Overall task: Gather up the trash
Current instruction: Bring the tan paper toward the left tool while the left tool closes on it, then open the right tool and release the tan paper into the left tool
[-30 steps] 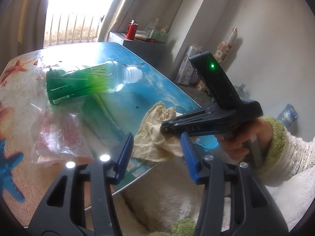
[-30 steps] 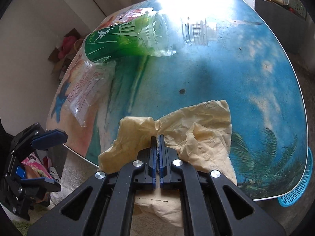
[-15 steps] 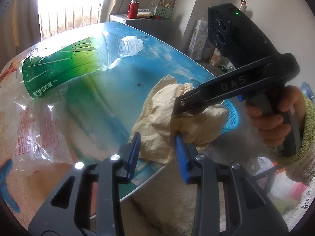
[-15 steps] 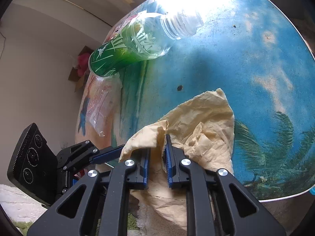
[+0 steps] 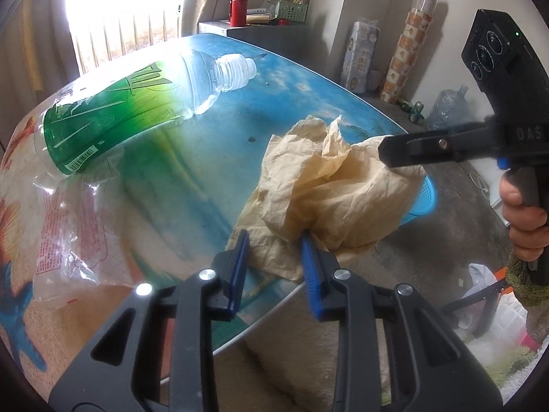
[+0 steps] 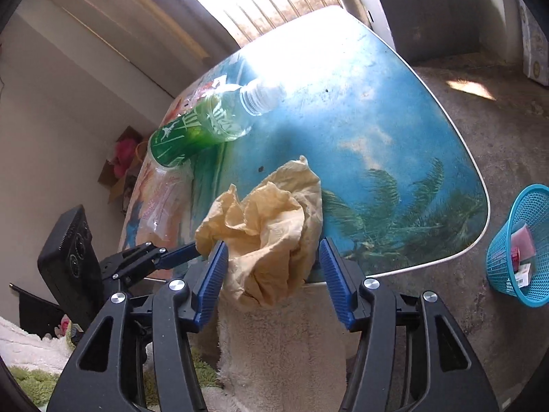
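Note:
A crumpled tan paper (image 5: 326, 185) (image 6: 271, 219) lies at the near edge of the beach-print table (image 5: 212, 158) and partly hangs over it. My left gripper (image 5: 276, 257) straddles the paper's near flap. Its jaws are closing, and the flap between them looks flat, not squeezed. My right gripper (image 6: 272, 267) is opening wide around the crumple, with its right pad clear of the paper. Each gripper shows in the other's view: the right (image 5: 387, 147) at the paper's far side, the left (image 6: 178, 255) at its left edge. A green-labelled bottle (image 5: 130, 110) (image 6: 206, 127) and a clear wrapper (image 5: 68, 233) (image 6: 164, 199) lie farther left.
A turquoise mesh basket (image 6: 504, 219) holding a few packets stands on the concrete floor right of the table. A low cabinet (image 5: 219, 29) with a red flask stands behind the table. White fluffy fabric (image 6: 281, 343) sits below the near table edge. A hand (image 5: 521, 219) holds the right gripper.
The right gripper, shut on the paper a second ago, has opened and shifted right. The left gripper has come in to the paper's near flap, its jaws narrower. The paper is bunched higher.

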A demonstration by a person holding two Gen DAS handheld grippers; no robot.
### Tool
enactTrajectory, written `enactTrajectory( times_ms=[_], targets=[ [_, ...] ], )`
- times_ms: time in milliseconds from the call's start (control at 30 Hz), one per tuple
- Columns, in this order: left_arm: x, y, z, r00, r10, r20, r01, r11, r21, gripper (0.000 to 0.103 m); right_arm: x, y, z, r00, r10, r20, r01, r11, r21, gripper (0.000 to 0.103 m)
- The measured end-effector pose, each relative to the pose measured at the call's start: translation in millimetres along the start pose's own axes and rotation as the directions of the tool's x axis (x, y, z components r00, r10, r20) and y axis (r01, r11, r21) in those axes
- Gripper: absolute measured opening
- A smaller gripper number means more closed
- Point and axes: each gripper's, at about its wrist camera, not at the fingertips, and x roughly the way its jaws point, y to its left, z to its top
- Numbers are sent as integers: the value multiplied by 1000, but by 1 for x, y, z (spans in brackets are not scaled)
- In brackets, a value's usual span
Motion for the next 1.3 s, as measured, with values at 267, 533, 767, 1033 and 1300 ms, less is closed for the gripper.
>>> enactTrajectory(
  times_ms=[267, 533, 767, 1033, 1300],
  targets=[
    [-3, 1, -3, 1000, 8, 2, -8, 1000, -31, 24, 25, -1, -5, 998, -53, -27, 53, 999, -2, 18],
    [-4, 17, -1, 999, -49, -5, 48, 991, -125, 17, -7, 33, -10, 992, 78, 94, -63, 986, -156, 6],
    [-3, 40, -1, 988, -156, 2, 151, 953, -263, 13, 6, 71, -20, 996, 84, 32, -67, 928, -366, 6],
    [2, 60, -6, 963, -266, 34, 259, 890, -375, 12, 27, 70, -21, 997, 55, -50, -70, 922, -380, 6],
    [-4, 68, -18, 949, -309, 58, 302, 844, -443, 17, 51, 71, -24, 995, 17, -97, -51, 928, -370, 6]
  ],
)
